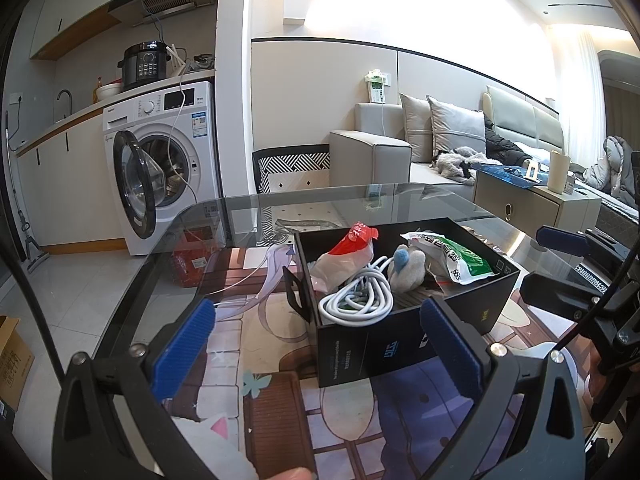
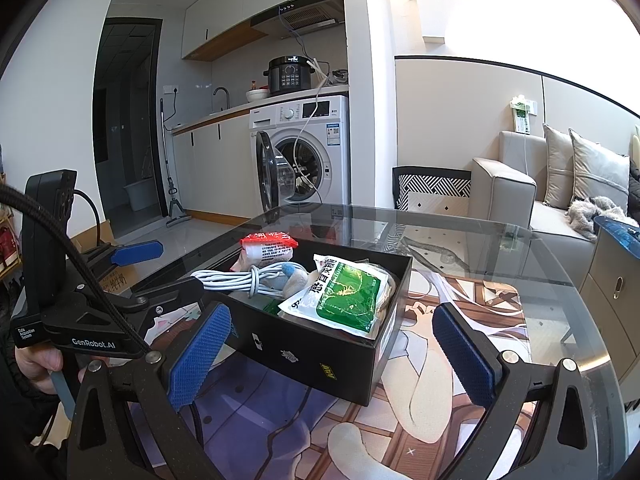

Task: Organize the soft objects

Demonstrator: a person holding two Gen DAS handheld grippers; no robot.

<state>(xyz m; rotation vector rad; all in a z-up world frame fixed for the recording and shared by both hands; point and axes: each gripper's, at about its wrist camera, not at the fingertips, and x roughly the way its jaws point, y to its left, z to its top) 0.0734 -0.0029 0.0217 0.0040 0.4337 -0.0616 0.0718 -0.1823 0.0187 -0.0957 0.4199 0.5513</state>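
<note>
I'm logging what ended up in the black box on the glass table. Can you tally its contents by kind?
Inside the black box:
Sealed packets: 2 (green-and-white packet, red-topped packet)
Coiled white cables: 1 (white cable)
Small plush toys: 1 (grey plush with blue patch)
Total: 4 visible; anything beneath them is hidden.

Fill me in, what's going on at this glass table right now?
A person holds a two-finger gripper in each hand, and both the left gripper and right gripper are open and empty, facing a black box on the glass table. The box already holds a coiled white cable, a red-topped packet, a green and white packet and a small grey plush toy. Nothing is being gripped at this moment.
</note>
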